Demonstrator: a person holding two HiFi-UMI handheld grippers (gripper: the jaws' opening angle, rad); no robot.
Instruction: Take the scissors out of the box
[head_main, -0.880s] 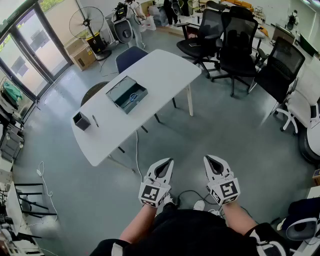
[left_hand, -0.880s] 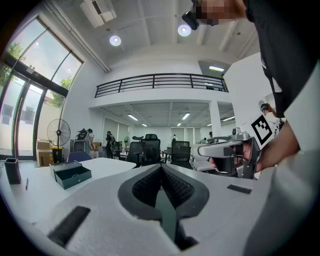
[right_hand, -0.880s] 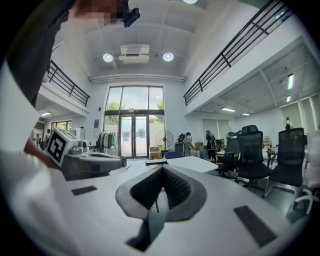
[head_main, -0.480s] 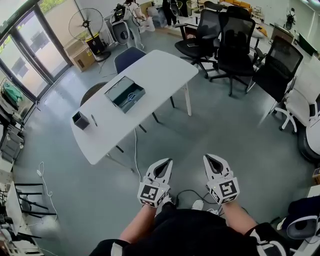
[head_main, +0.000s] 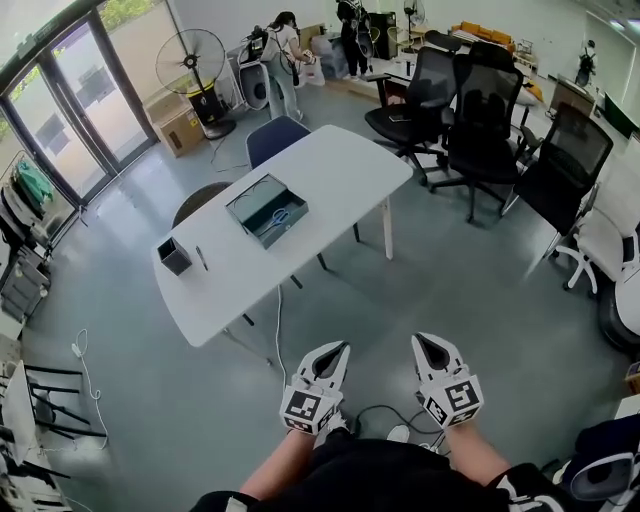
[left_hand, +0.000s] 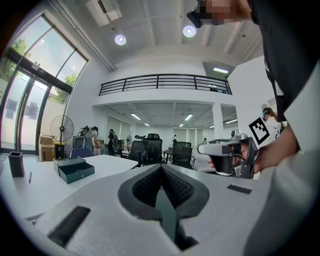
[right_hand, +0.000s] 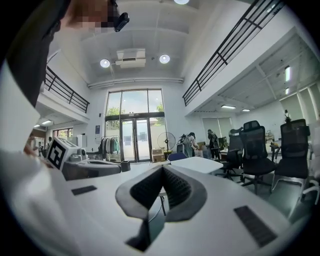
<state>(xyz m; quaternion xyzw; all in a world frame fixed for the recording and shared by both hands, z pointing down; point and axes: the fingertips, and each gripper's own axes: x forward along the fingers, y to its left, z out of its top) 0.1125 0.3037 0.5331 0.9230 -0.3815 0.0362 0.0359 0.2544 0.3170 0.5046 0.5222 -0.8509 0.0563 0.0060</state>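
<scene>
The box looks like painted metal — matt; the table smooth white, the floor faintly glossy.

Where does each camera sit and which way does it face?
Head view: on the head, steeply down at white table and open box; left gripper, right gripper, forearms show.
Left gripper view: on left gripper, level, toward the box; its shut fingers show.
Right gripper view: on right gripper, level, toward glass doors; shut fingers show.
Shared: all see the table.

A white table bears an open box, a dark holder and a pen.
</scene>
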